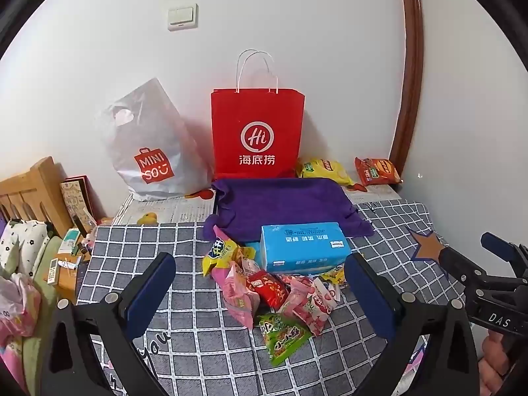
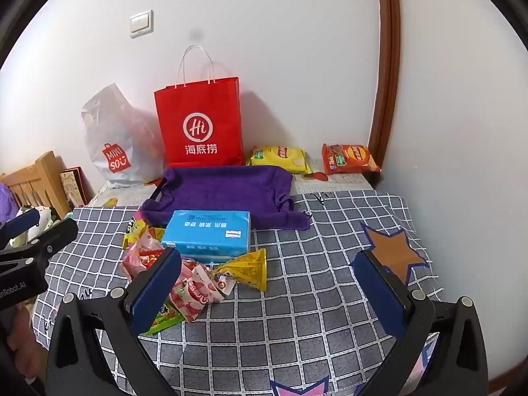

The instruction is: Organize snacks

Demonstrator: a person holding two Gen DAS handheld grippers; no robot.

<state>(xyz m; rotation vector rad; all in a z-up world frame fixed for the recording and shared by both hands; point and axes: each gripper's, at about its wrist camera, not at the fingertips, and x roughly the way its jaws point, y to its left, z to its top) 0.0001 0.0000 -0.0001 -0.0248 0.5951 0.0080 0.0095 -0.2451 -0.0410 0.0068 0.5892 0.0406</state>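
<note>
A pile of small snack packets (image 1: 274, 292) lies on the grey checked cloth (image 1: 184, 330), in front of a blue tissue pack (image 1: 305, 247); a green packet (image 1: 283, 333) is nearest. My left gripper (image 1: 260, 283) is open and empty, its fingers either side of the pile. In the right wrist view the pile (image 2: 184, 283) sits by the left finger of my right gripper (image 2: 267, 283), which is open and empty; a yellow triangular packet (image 2: 250, 269) lies beside the tissue pack (image 2: 208, 234). A yellow chip bag (image 2: 280, 158) and an orange chip bag (image 2: 349, 158) lie at the back.
A red paper bag (image 1: 257, 132) and a silver MINISO bag (image 1: 148, 151) stand against the wall. A purple towel (image 1: 283, 204) lies behind the tissue pack. A wooden bed frame (image 1: 29, 191) and clutter are at the left. A wall closes the right side.
</note>
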